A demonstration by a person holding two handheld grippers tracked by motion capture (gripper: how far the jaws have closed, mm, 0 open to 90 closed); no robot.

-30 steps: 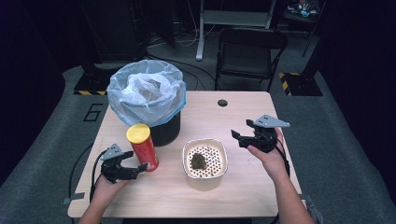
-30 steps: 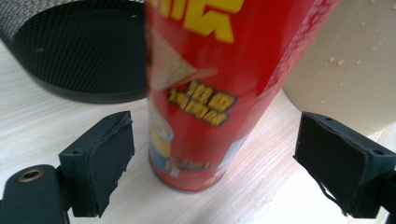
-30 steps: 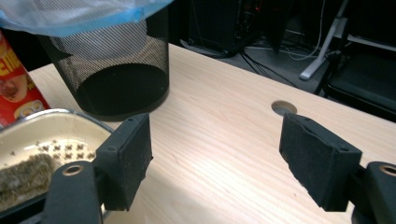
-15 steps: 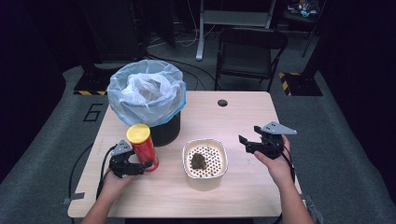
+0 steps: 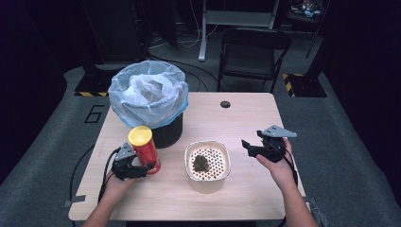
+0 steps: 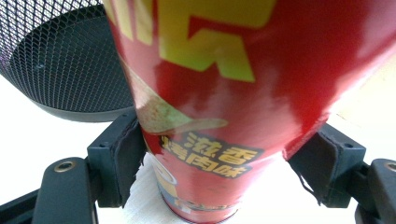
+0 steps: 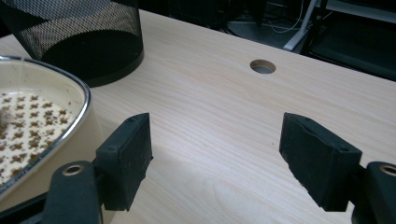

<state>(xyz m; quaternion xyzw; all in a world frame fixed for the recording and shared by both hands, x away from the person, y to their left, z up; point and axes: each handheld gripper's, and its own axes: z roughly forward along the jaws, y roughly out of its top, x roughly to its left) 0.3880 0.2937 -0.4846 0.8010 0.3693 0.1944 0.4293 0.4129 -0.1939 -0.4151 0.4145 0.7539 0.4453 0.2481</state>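
The red chip can (image 5: 144, 148) stands upright near the table's (image 5: 246, 118) front left, long axis vertical, yellow lid up, just before the bin (image 5: 150, 109); the left gripper (image 5: 137, 166) clamps its lower body, while the right gripper (image 5: 249, 146) hovers beside the bowl (image 5: 208, 161), jaws spread wide

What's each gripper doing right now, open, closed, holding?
Left gripper: closed on the red chip can, fingers against both sides.
Right gripper: open, holding nothing, over the table.
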